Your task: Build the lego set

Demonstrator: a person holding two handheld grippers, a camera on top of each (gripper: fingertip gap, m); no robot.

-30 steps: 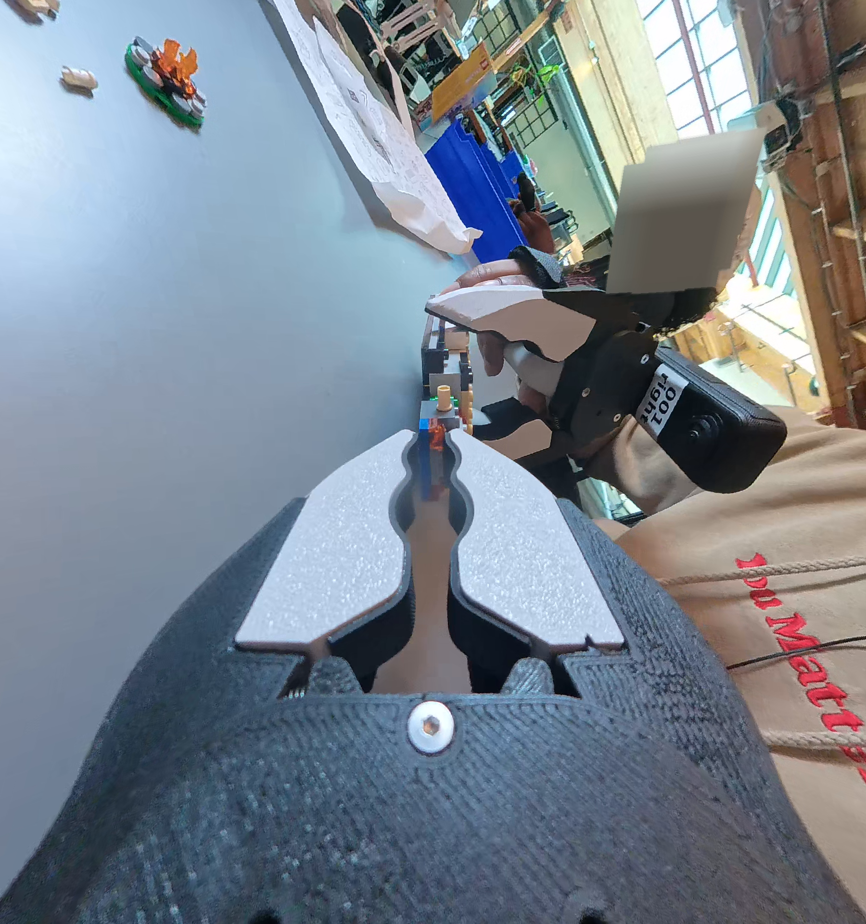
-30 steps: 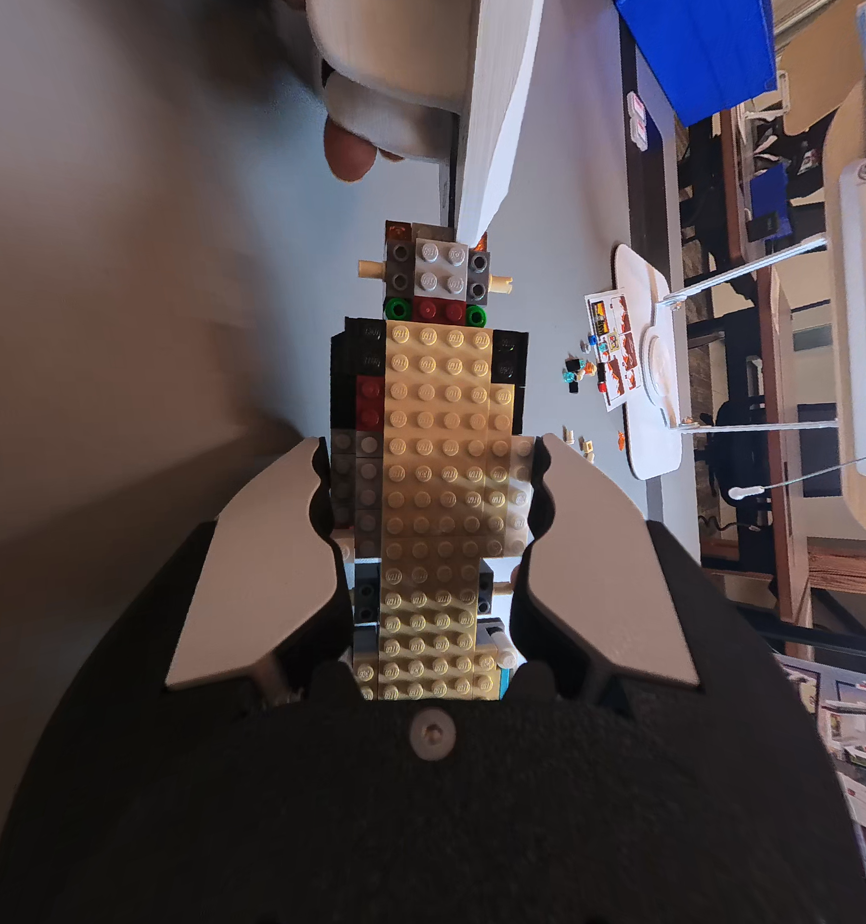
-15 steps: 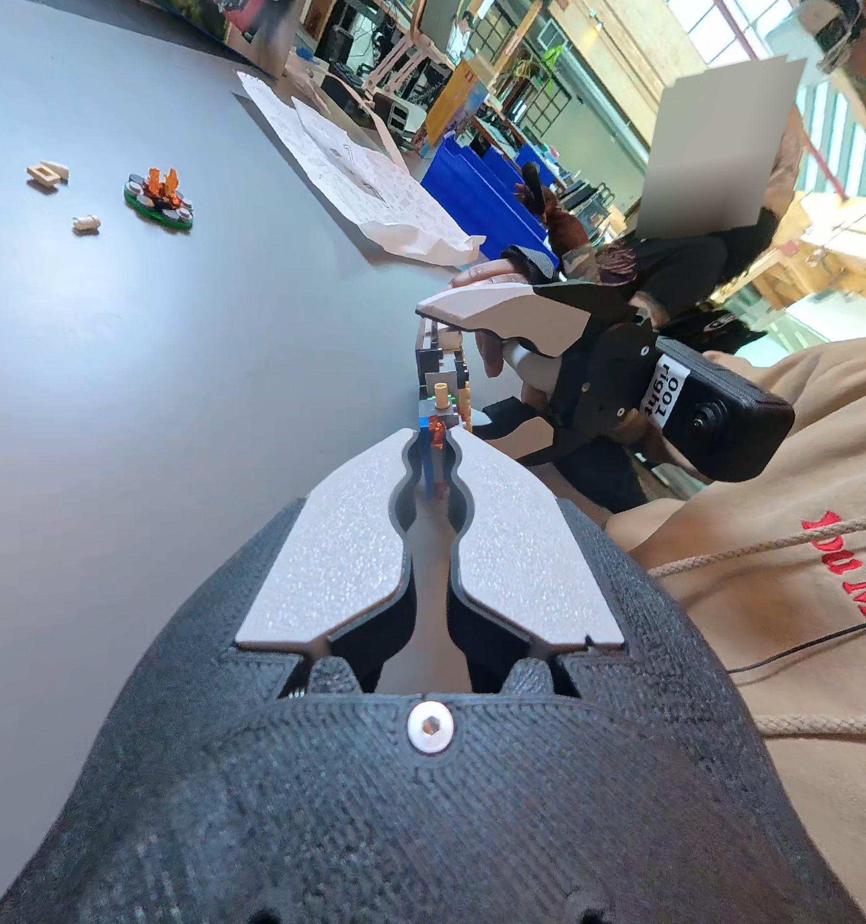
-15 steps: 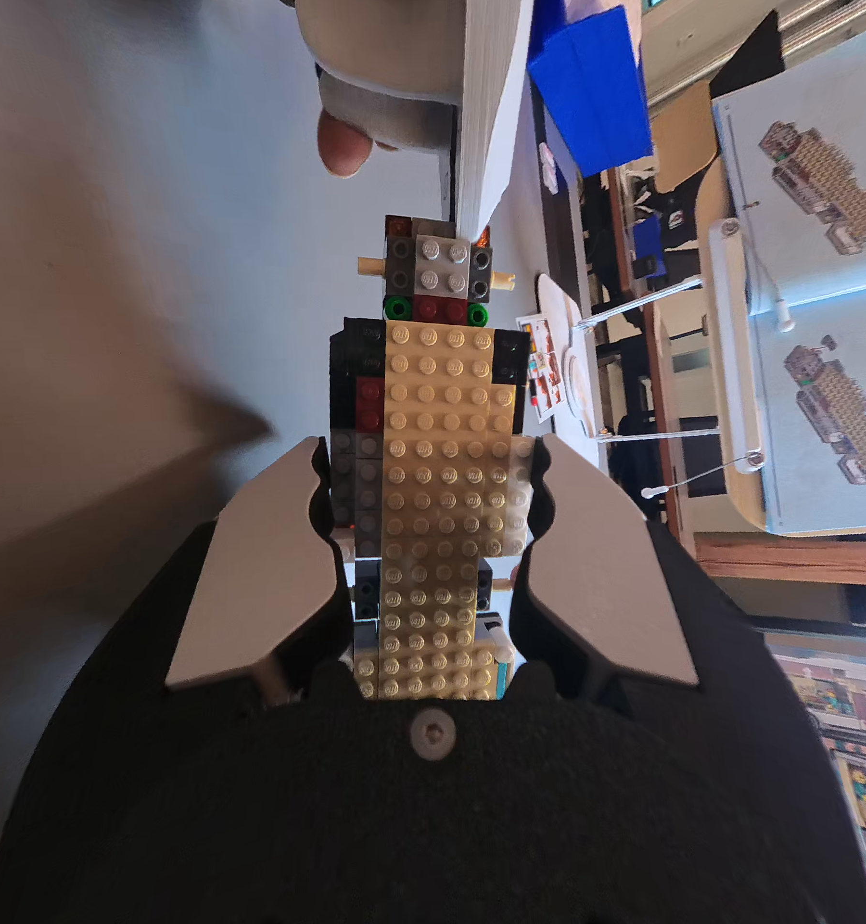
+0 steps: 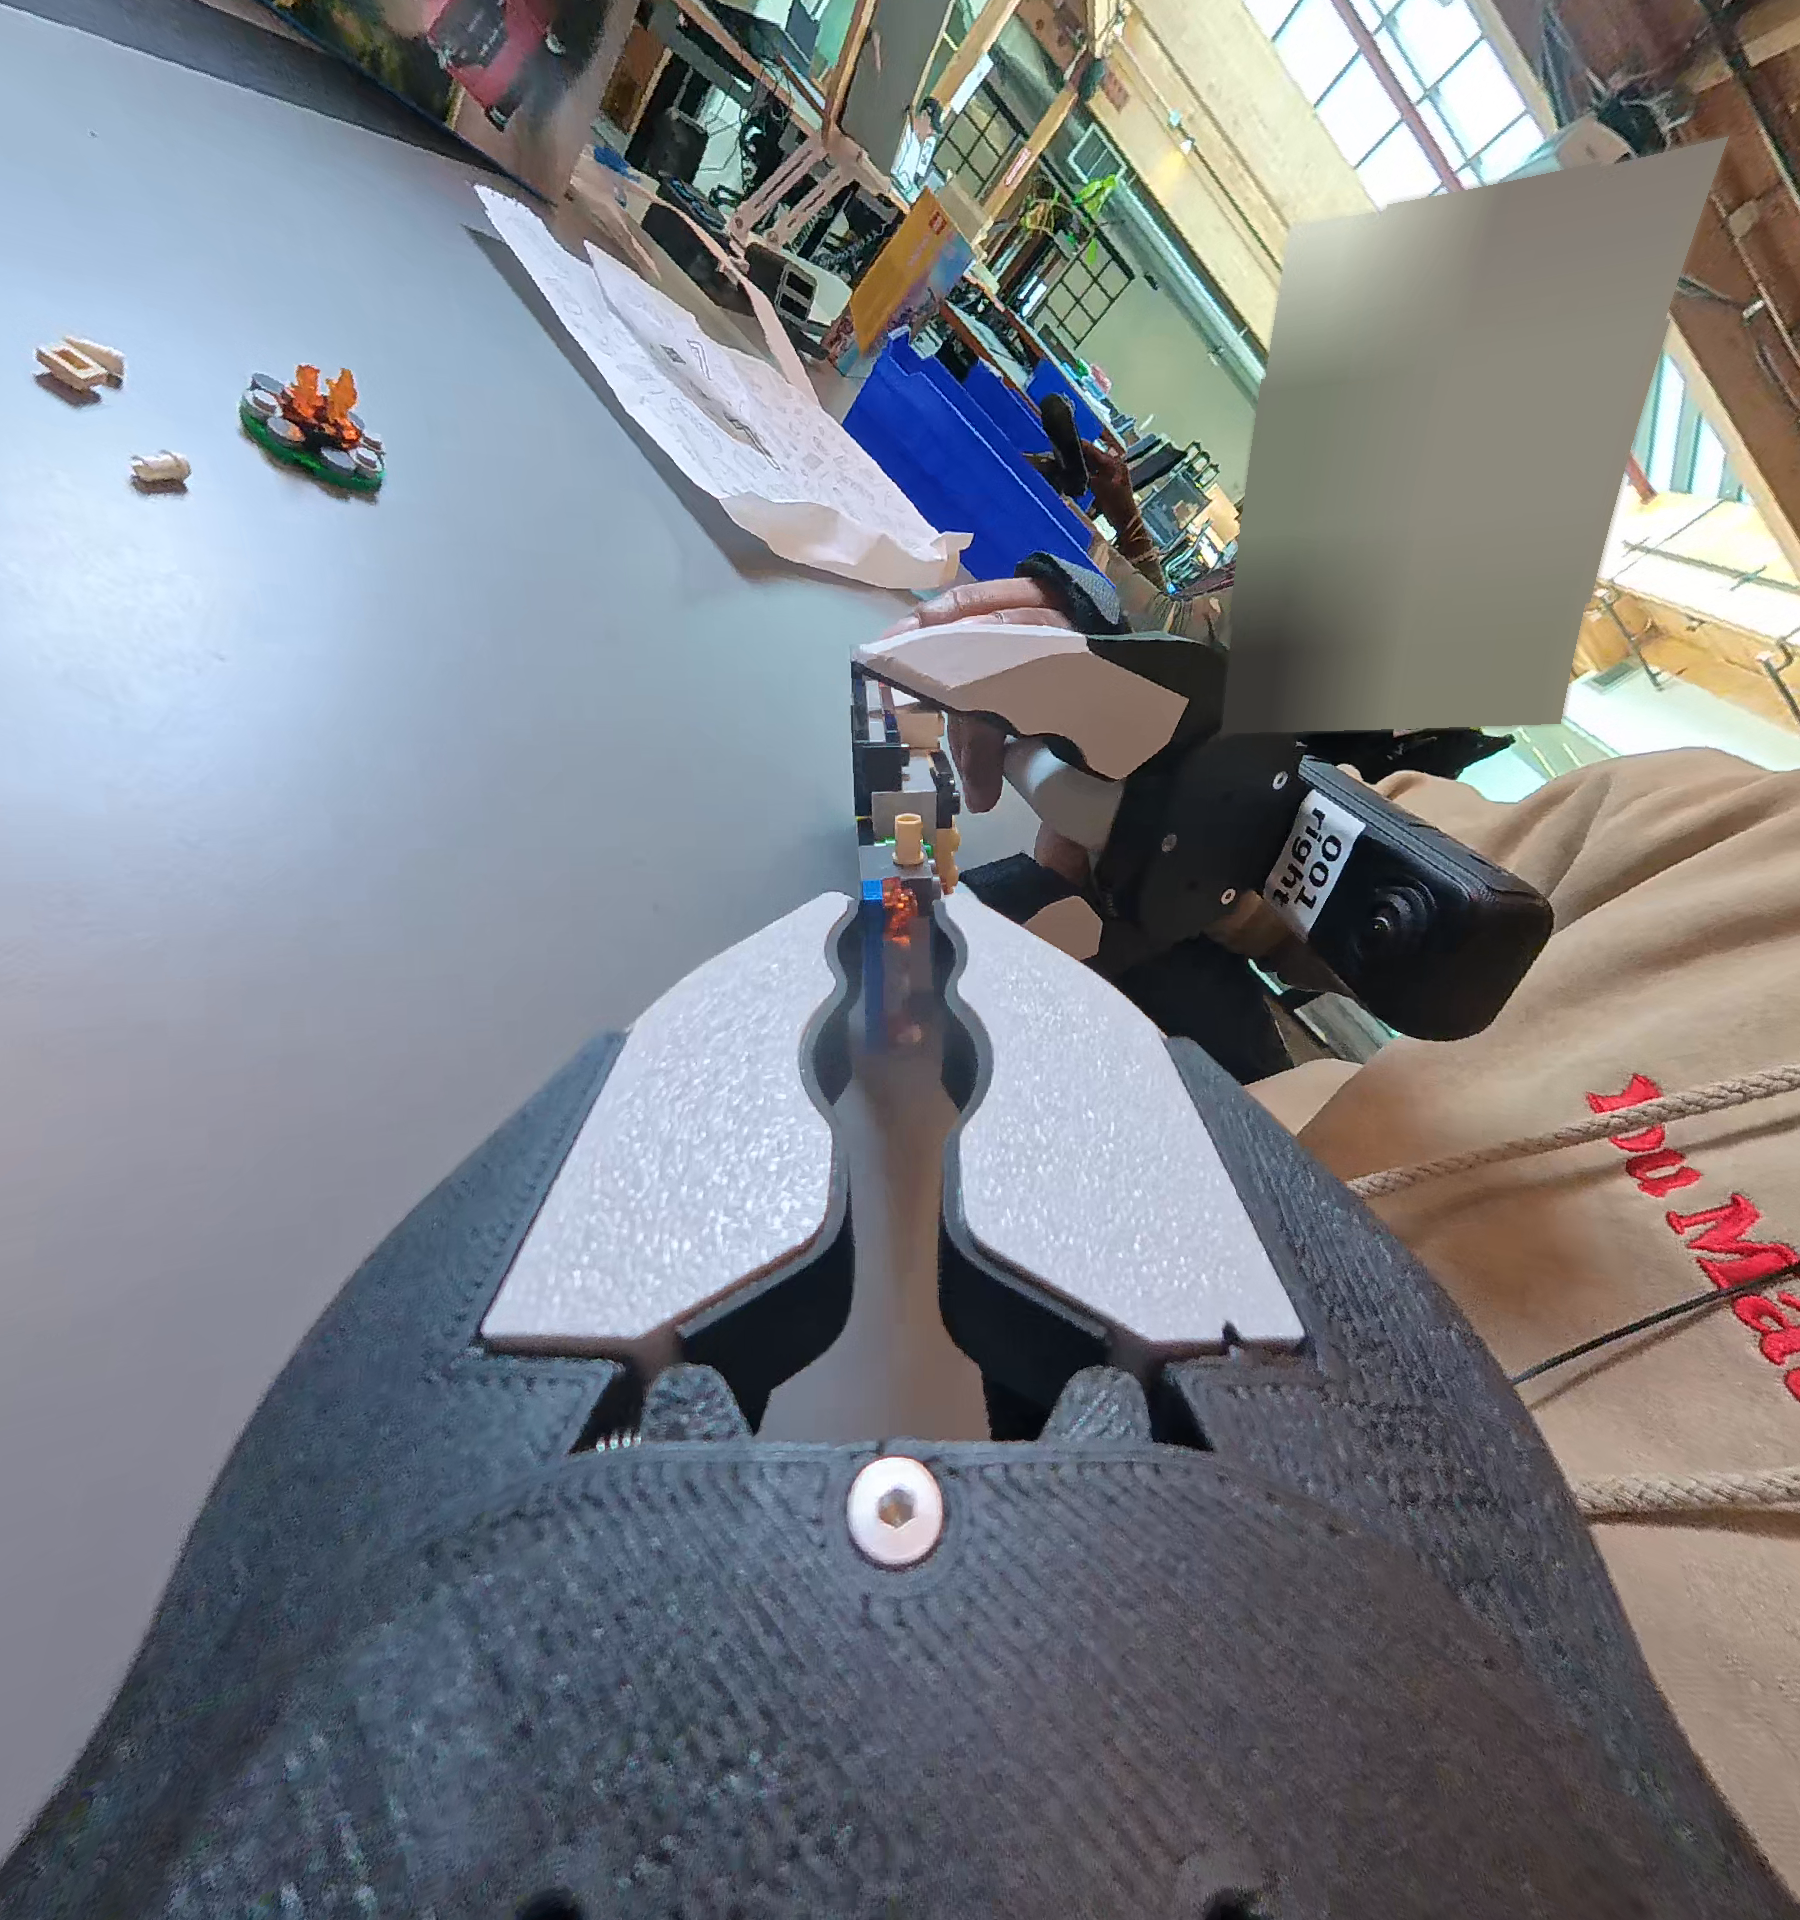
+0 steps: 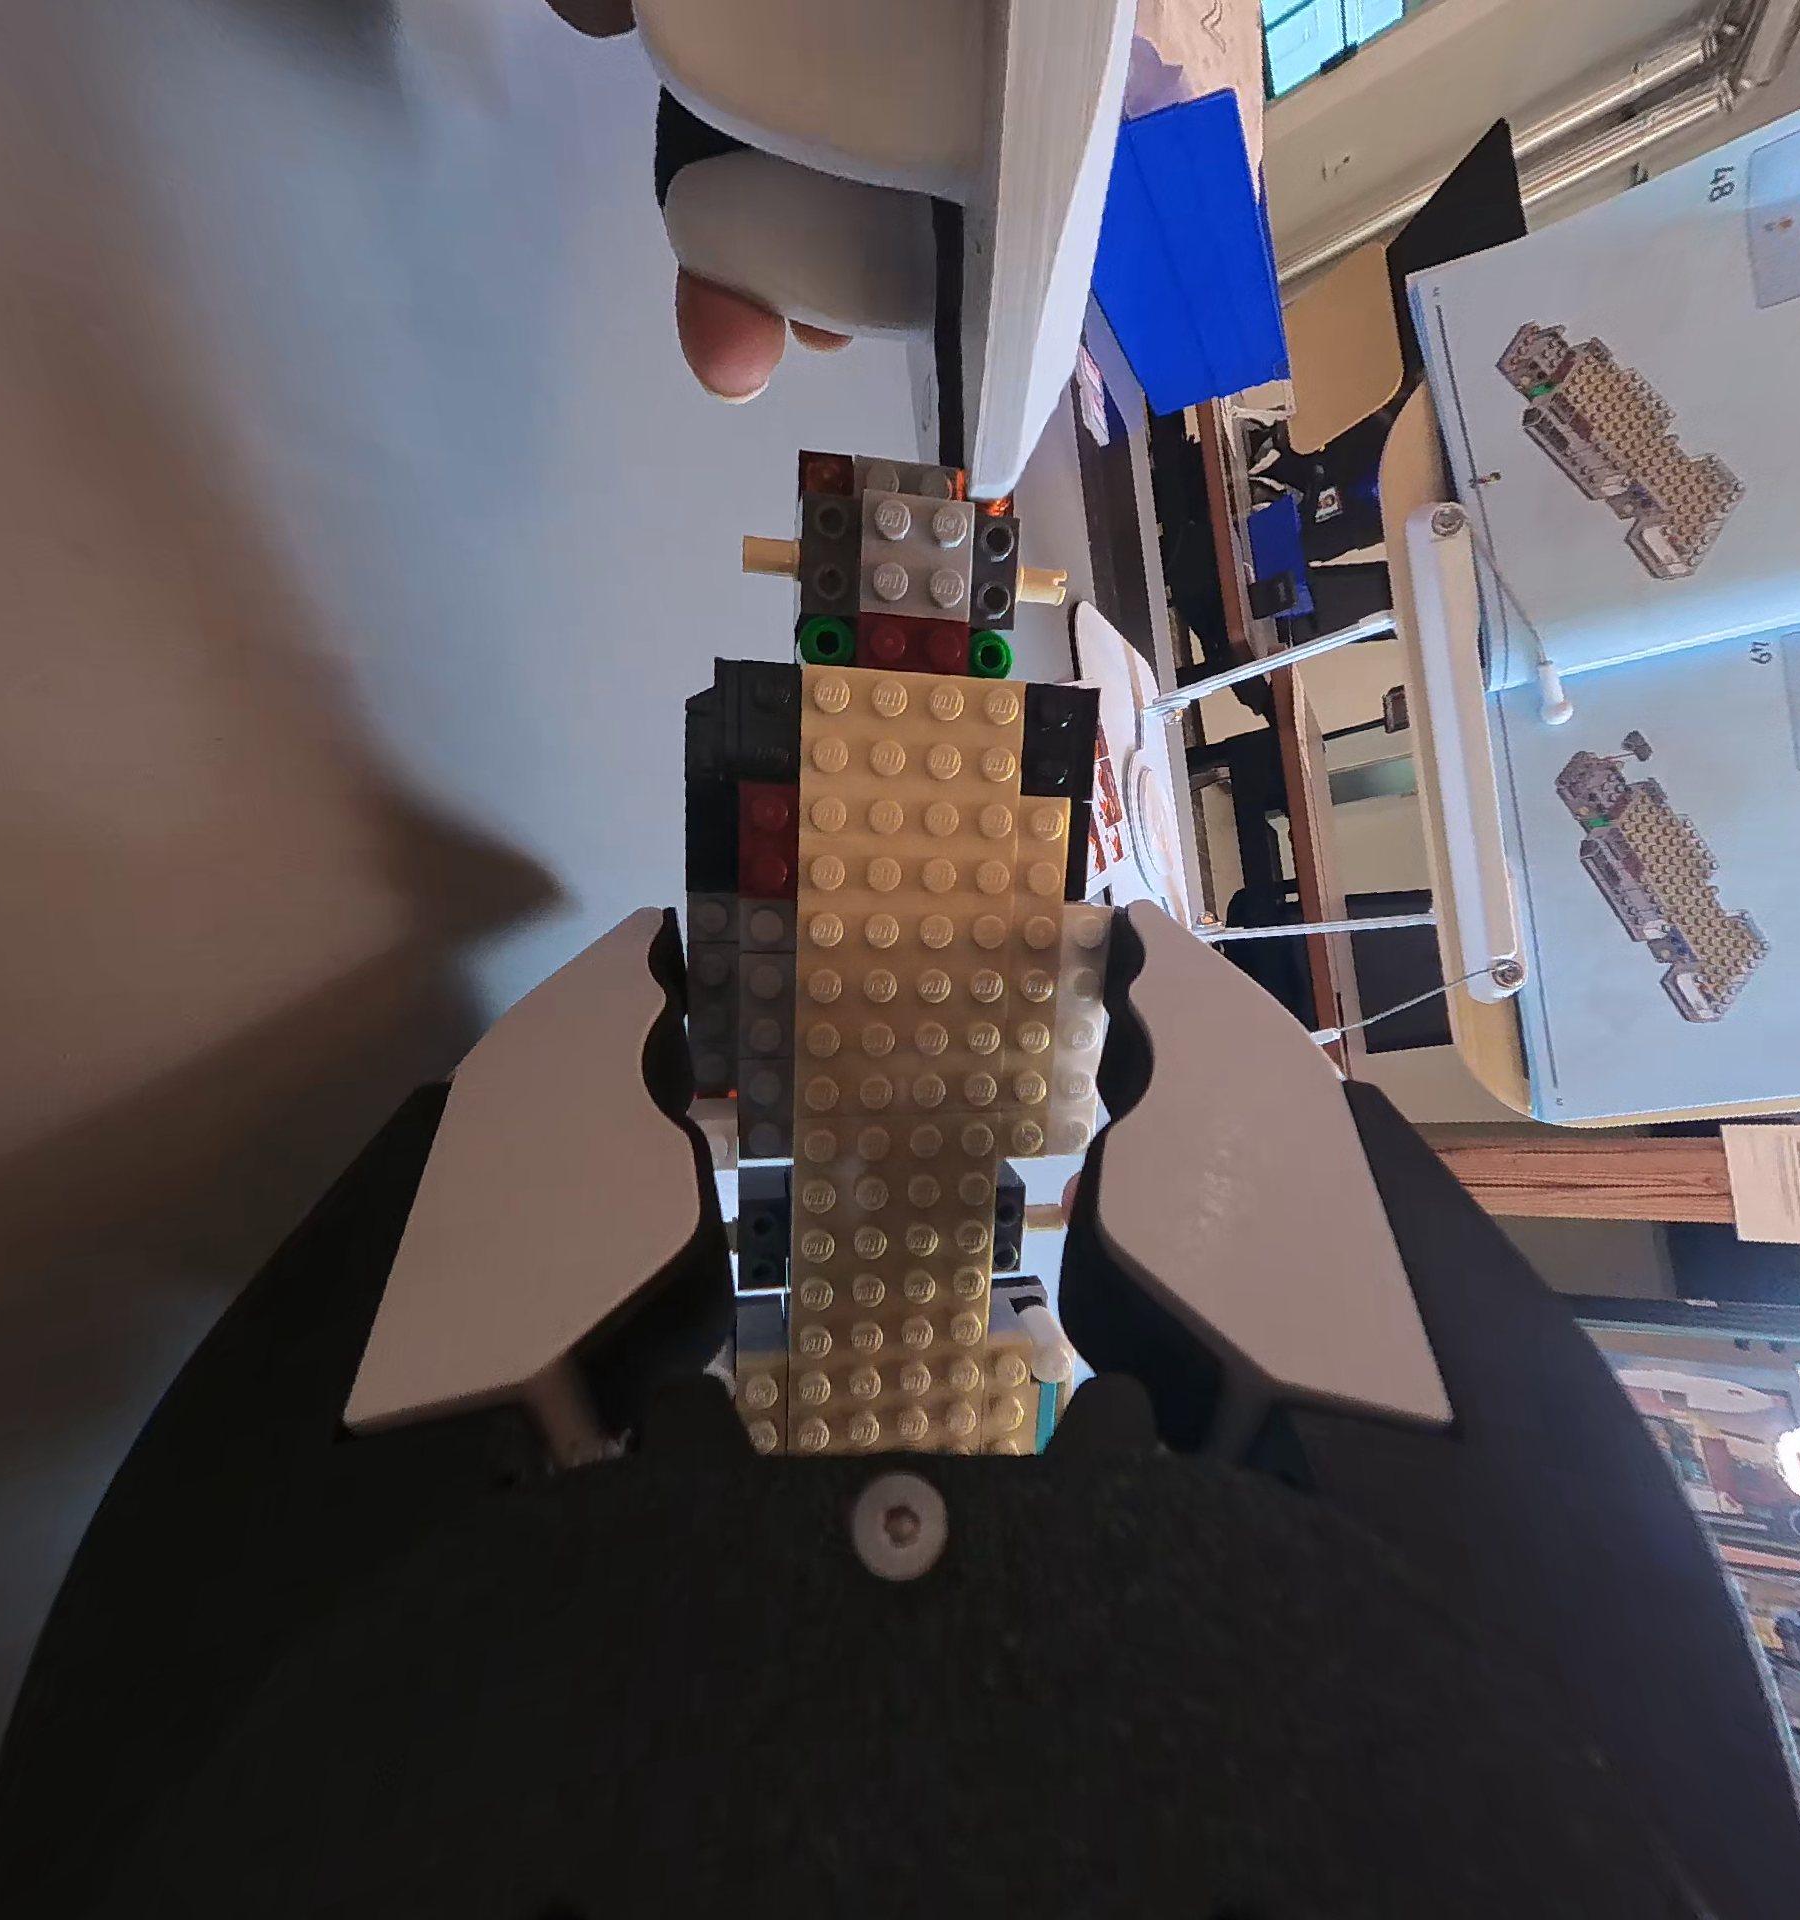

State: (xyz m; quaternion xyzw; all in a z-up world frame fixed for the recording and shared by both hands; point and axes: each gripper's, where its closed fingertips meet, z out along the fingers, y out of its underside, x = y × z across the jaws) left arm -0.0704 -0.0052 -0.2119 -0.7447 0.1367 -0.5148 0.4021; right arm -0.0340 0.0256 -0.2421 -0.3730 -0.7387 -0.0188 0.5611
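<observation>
Between the two grippers, a long brick model with a tan studded top, black, grey and dark red side bricks and two green round studs is held above the grey surface. The right gripper grips the model's wide middle: its jaws are spread broadly, and both pads press against the model's sides, the grey bricks on one side and the pale edge on the other. At the model's far end, the left gripper has its jaws nearly together, pinching a narrow part with a blue strip and a translucent orange piece; both pads close in on it.

On the surface to the far left lie a small green round plate with orange flame pieces, a tan frame piece and a small pale piece. A sheet of printed paper lies farther off, with blue bins beyond it. To the right of the model, an open instruction booklet rests on a stand. A person's beige sweatshirt fills the near right.
</observation>
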